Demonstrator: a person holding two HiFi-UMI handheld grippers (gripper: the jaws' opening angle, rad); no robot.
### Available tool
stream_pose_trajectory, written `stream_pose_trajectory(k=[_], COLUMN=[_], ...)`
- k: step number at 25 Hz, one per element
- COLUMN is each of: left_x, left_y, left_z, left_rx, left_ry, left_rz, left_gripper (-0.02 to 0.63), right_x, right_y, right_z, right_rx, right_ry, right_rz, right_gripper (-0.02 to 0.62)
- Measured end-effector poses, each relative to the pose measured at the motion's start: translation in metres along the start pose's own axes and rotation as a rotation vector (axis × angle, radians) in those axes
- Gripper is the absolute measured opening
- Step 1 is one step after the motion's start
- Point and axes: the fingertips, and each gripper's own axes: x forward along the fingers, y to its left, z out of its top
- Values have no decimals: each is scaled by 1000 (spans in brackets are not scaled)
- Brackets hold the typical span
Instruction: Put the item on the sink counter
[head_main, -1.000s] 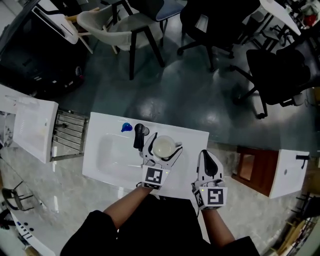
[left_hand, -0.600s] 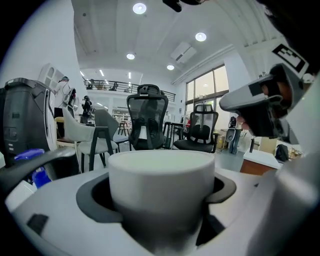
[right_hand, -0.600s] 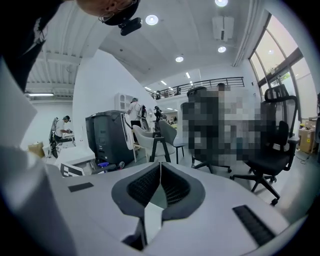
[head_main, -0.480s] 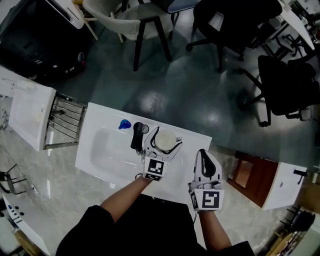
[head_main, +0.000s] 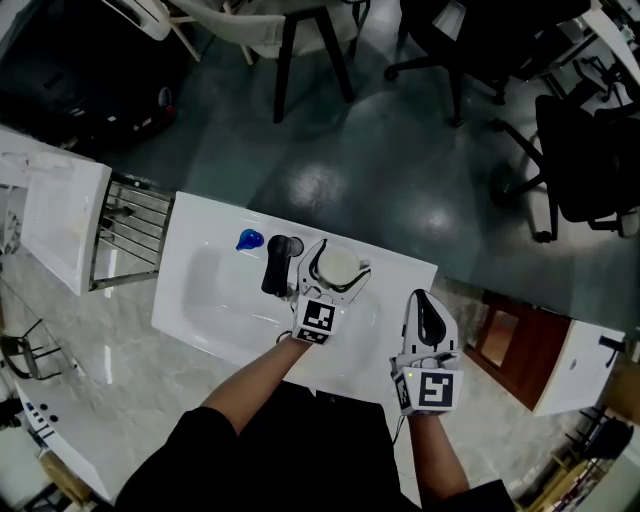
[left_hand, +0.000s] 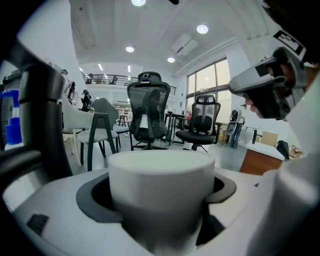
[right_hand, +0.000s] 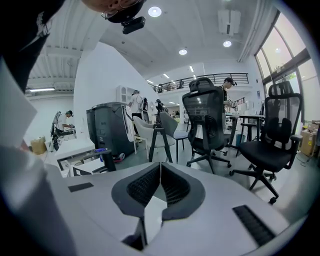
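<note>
A white cup (head_main: 338, 264) sits between the jaws of my left gripper (head_main: 343, 255), which is shut on it. In the left gripper view the cup (left_hand: 160, 190) fills the middle, with dark pads at both sides. It is over the far strip of the white sink counter (head_main: 400, 290), just right of the black faucet (head_main: 275, 263). Whether its base touches the counter is hidden. My right gripper (head_main: 424, 300) hovers over the counter's right end, shut, with nothing between its jaws (right_hand: 160, 170).
The basin (head_main: 215, 295) takes up the counter's left half. A small blue item (head_main: 248, 239) lies behind the faucet. A metal rack (head_main: 130, 235) stands left of the counter, and a brown cabinet (head_main: 500, 340) to its right. Chairs stand on the floor beyond.
My left gripper has carried the cup a little farther toward the counter's back edge. My right gripper has stayed shut near the right end.
</note>
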Motion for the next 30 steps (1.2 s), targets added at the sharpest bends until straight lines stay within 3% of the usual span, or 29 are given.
stream_pose_trajectory(k=[6,14,19,30], left_x=[13,22,17,15], left_y=[-4,-10,-7,-12], left_z=[-8,-15,-14,-22], left_rx=[-7,88,99,128], left_ry=[5,-32,-65,-66], left_rz=[-29,-41,-62,-93], left_gripper=[453,453,453,453], right_x=[-2,-8,-7,-9], right_y=[-5,3,11,21], right_z=[1,-19,-11,-12], right_rx=[1,-9,-50,-39], right_ry=[-35,2,-13,-12], right_rz=[-19,-5,-5,-2], right_gripper=[32,32,32,32])
